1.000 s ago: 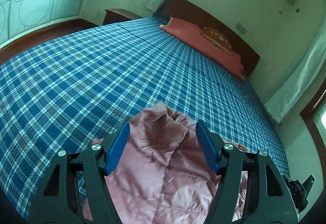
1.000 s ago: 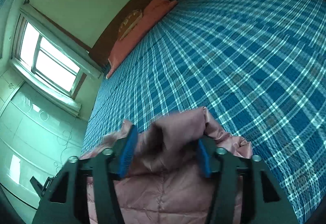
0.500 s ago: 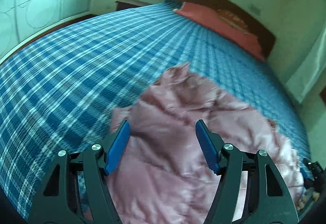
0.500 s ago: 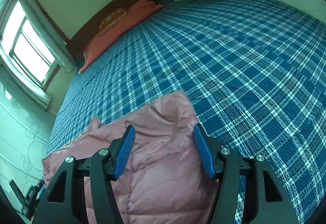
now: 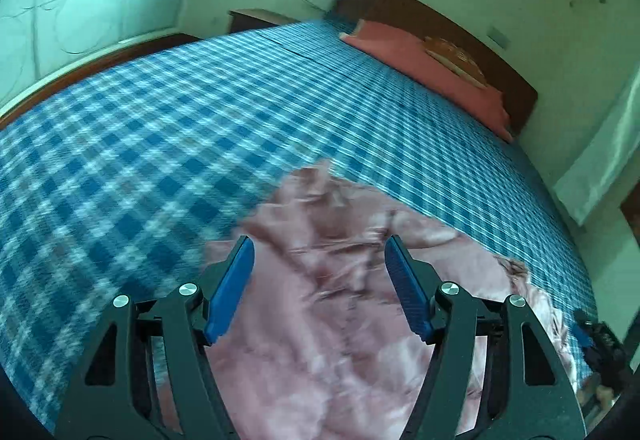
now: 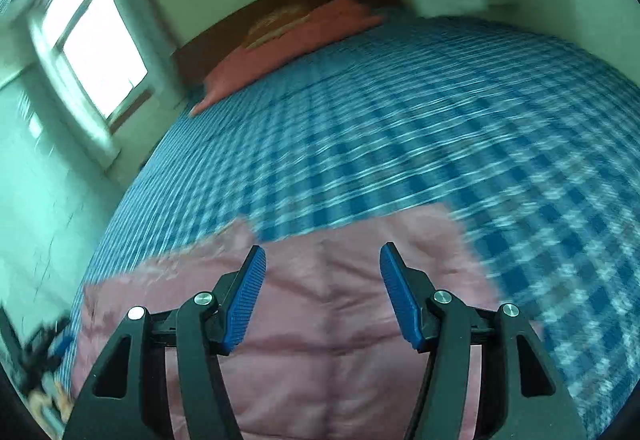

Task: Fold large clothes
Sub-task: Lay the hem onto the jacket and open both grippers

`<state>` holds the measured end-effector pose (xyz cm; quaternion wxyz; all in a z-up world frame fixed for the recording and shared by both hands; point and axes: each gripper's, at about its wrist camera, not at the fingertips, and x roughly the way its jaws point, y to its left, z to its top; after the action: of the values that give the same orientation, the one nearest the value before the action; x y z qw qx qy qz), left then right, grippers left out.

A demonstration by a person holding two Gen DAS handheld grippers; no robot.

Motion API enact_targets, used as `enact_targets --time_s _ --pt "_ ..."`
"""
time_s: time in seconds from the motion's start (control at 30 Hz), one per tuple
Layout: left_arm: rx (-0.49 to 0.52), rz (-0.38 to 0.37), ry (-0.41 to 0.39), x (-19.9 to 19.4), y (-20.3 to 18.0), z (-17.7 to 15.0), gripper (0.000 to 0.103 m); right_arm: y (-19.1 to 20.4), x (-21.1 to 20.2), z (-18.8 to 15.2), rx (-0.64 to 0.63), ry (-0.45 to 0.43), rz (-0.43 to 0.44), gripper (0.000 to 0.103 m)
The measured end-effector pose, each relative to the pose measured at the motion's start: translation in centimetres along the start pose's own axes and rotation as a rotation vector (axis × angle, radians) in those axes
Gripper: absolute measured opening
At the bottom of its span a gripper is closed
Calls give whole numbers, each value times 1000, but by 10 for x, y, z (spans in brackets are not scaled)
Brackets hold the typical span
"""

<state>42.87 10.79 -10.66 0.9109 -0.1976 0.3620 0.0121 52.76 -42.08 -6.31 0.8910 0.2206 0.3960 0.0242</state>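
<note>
A pink quilted jacket lies spread on the blue plaid bed. My left gripper hovers open above its rumpled near part, nothing between the blue pads. The right wrist view shows the same jacket lying flat and smooth, its far edge straight across. There my right gripper stands open over the cloth, with nothing held. The right gripper's tip shows at the jacket's far right edge in the left wrist view. The left gripper shows blurred at the lower left in the right wrist view.
A salmon pillow and a patterned cushion lie by the dark wooden headboard. A window and curtains are on the far wall. A nightstand stands past the bed's corner. Plaid bedcover stretches wide beyond the jacket.
A second ago bunched jacket cloth filled both grippers' jaws. It has since dropped and now lies flat on the bed. The right gripper swung sideways and rolled; the left one dipped a little.
</note>
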Motion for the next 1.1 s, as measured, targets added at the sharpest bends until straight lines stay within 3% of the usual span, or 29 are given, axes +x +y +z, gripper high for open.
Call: enact_targets --time_s 0.07,0.2,0.33,0.43,0.53,0.6,0.67,0.8,0.9,1.1 --pt "7 12 27 14 -6 -2 67 8 19 -3 -23 57 -2 59" --pt "46 127 79 47 -3 -10 67 12 52 -7 -38 139 -24 59" --pt "24 90 61 34 1 -7 67 22 37 -1 -72 114 -55 59" --pt "37 65 10 24 5 0 68 20 20 4 -104 70 -142 59" --pt "12 90 68 46 14 2 68 3 35 -1 -89 137 -210 59" --pt "-14 86 128 69 19 3 68 -3 42 0 -67 144 -186 61" --pt "-10 95 123 70 17 6 69 -3 36 3 -52 141 -178 61" --pt "-27 44 84 36 24 12 69 -10 -5 2 -20 95 -154 61" --pt "-93 -2 53 -3 44 7 69 -22 -46 -9 0 60 -141 61" --pt "-313 -22 49 -75 107 -44 71 -65 -132 -66 135 4 -109 61"
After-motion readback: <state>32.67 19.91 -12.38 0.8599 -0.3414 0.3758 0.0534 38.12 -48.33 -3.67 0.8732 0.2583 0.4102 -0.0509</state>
